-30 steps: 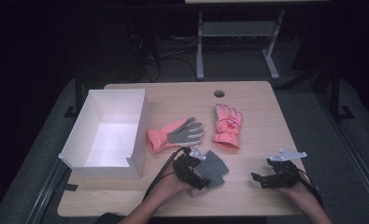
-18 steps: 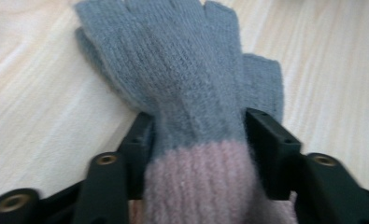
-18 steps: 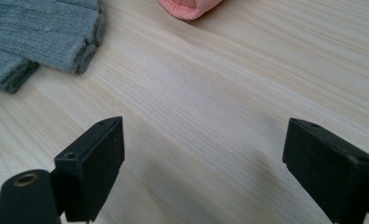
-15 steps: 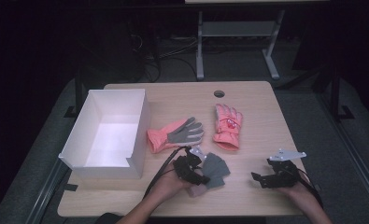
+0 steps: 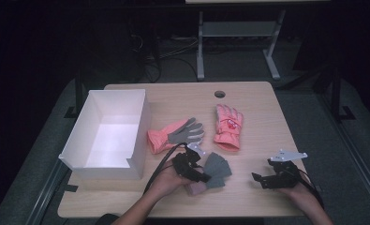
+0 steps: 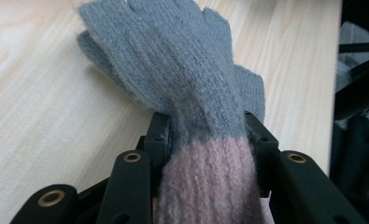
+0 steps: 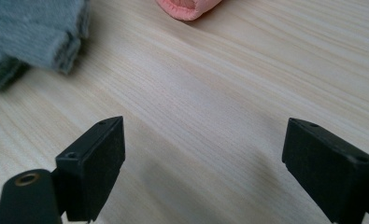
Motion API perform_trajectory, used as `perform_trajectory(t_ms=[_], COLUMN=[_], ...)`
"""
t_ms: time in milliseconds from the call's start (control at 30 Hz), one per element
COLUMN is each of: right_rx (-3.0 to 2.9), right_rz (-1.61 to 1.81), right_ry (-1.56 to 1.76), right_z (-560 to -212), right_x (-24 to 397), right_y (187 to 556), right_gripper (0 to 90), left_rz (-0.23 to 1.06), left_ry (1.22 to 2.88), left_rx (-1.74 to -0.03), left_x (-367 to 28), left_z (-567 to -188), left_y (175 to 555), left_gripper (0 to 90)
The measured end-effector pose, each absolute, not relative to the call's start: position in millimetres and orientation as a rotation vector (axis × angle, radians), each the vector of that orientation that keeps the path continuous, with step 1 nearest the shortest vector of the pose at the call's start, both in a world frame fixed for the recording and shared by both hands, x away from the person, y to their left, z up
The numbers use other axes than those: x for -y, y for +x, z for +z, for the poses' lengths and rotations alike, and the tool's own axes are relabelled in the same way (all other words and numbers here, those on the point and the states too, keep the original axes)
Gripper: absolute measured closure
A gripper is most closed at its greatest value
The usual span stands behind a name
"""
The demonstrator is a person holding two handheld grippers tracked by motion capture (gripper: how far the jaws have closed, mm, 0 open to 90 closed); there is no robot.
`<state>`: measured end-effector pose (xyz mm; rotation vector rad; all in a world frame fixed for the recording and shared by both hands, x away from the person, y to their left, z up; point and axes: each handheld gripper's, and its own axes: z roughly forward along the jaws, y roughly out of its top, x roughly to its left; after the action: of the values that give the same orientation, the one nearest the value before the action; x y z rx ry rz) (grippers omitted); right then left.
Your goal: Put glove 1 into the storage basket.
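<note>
The left gripper (image 6: 205, 135) had just been closing, and its jaws clamped the knit glove (image 6: 182, 70) at the seam where the grey hand met the pink cuff. The glove's fingers lay flat on the table (image 6: 42, 121) ahead of the jaws. The right gripper (image 7: 203, 163) rested with its jaws spread wide and nothing between them; the glove (image 7: 32, 32) lay ahead to its left, and a pink glove's cuff (image 7: 189, 7) straight ahead.

The grey and pink glove (image 6: 196, 93) is fuzzy ribbed knit wool. The table (image 7: 219, 93) is pale, matt wood with fine grain, the white box (image 5: 105, 161) smooth card. The orange gloves (image 5: 228, 126) look like padded, smooth fabric.
</note>
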<state>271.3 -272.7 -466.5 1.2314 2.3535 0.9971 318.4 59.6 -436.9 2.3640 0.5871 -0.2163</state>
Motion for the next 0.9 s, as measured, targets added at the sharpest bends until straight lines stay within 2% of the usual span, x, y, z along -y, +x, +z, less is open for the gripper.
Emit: perform_trajectory(t_ms=[500,900], right_rx=[-2.335,-2.335], right_rz=[1.011,1.010], right_ry=[1.241,1.244], right_z=[-464.4,-465.0], right_x=[270.4,272.3], right_y=[269.1,269.2], right_gripper=[13.0,13.1], left_rz=[-0.150,-0.143], left_ry=[2.296,2.282], left_rx=[-0.675,-0.677], left_x=[-82.2,-94.7], left_z=[-396.1,-353.0], left_y=[325.5,333.7], left_gripper=[61.1,61.0])
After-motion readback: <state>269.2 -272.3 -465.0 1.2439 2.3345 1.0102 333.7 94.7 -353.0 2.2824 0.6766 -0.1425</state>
